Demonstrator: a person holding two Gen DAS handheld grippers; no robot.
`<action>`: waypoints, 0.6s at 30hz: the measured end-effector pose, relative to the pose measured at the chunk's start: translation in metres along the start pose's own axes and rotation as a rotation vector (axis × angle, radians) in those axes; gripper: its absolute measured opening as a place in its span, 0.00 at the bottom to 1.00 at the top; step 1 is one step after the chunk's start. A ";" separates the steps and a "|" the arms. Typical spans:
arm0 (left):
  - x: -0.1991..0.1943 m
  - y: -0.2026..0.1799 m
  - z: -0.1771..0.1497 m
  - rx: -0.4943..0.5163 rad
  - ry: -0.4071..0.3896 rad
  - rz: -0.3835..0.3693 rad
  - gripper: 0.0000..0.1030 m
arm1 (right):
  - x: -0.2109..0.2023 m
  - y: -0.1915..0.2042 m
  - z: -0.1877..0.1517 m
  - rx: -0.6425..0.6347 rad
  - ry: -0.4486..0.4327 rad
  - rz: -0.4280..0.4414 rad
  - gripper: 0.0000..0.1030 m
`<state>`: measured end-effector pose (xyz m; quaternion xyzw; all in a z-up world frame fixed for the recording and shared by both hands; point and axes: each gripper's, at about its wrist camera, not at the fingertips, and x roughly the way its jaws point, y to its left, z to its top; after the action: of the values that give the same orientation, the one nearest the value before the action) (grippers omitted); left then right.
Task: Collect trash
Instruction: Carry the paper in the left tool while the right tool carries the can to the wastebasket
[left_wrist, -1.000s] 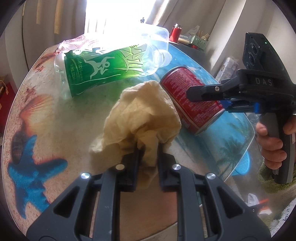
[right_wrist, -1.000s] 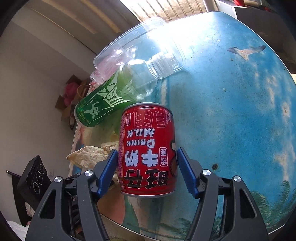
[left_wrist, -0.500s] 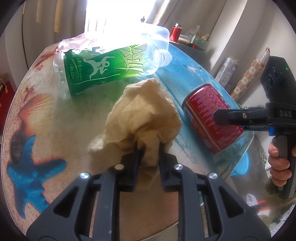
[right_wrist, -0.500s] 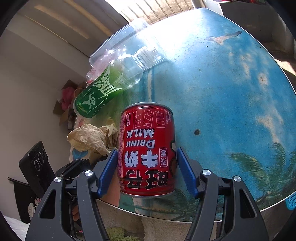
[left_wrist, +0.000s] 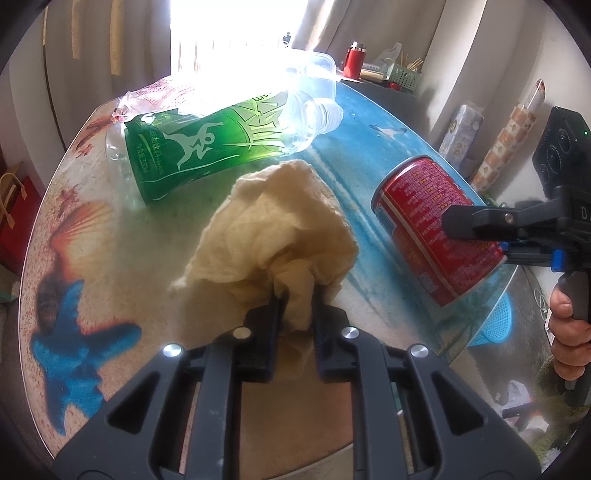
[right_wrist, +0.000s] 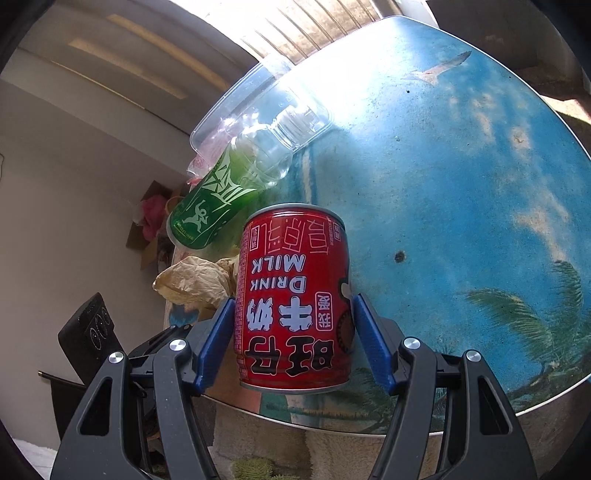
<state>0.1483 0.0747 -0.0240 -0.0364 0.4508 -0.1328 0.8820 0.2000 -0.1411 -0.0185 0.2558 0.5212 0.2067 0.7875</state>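
My left gripper (left_wrist: 295, 314) is shut on a crumpled beige paper napkin (left_wrist: 280, 225) just above the round beach-print table (left_wrist: 92, 236). My right gripper (right_wrist: 293, 332) is shut on a red milk-drink can (right_wrist: 295, 295), held on its side above the table's near edge; the can also shows in the left wrist view (left_wrist: 432, 229). A green-labelled plastic bottle (left_wrist: 218, 144) lies on the table beyond the napkin. A clear plastic tray (right_wrist: 258, 99) and a clear wrapper (left_wrist: 147, 99) lie behind the bottle.
A blue mesh basket (left_wrist: 495, 325) sits on the floor below the table's right edge. A side counter with a red flask (left_wrist: 354, 59) and a green basket (left_wrist: 404, 72) stands behind. Boxes lean on the right wall.
My right gripper has lifted the can off the table and drawn it back toward the table's near edge. My left gripper holds the napkin in about the same place.
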 end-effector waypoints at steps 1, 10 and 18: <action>-0.002 0.000 0.001 -0.004 -0.005 -0.001 0.13 | -0.003 0.000 0.000 0.001 -0.007 0.002 0.62; -0.033 -0.005 0.010 -0.022 -0.065 -0.039 0.13 | -0.037 -0.003 0.001 0.005 -0.085 0.048 0.62; -0.058 -0.037 0.022 0.041 -0.125 -0.084 0.13 | -0.075 -0.016 -0.008 0.021 -0.150 0.092 0.62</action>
<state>0.1262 0.0530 0.0420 -0.0452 0.3899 -0.1762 0.9027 0.1652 -0.1968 0.0228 0.3024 0.4507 0.2174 0.8113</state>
